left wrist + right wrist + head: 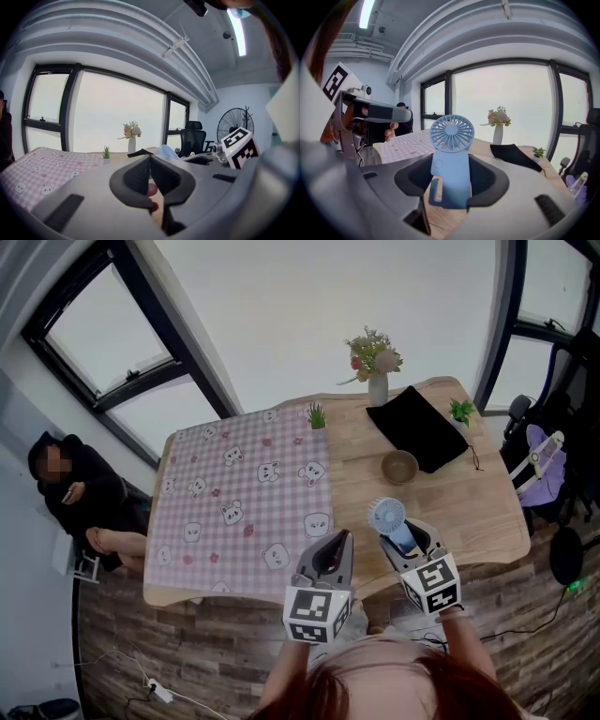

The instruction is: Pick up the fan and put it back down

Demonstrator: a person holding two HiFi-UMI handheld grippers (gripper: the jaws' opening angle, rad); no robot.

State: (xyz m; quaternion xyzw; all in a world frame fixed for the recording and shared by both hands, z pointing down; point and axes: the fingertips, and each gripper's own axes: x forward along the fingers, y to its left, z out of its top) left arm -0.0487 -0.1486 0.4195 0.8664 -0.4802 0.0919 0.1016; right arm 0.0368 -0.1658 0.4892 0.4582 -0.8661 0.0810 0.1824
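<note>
A light-blue handheld fan (386,517) stands upright between the jaws of my right gripper (405,540), lifted above the wooden table (473,512) near its front edge. In the right gripper view the fan (451,154) fills the gap, and the right gripper (451,182) is shut on its handle, with the round fan head above the jaws. My left gripper (336,542) hovers just left of it over the front edge of the table. Its jaws are pressed together with nothing held, as the left gripper view shows (150,174).
A pink checked cloth (244,493) covers the table's left half. A wooden bowl (400,466), a black pouch (419,427), a vase of flowers (377,381) and two small plants (317,416) (461,410) sit further back. A person (80,493) sits at left; a chair (539,465) is at right.
</note>
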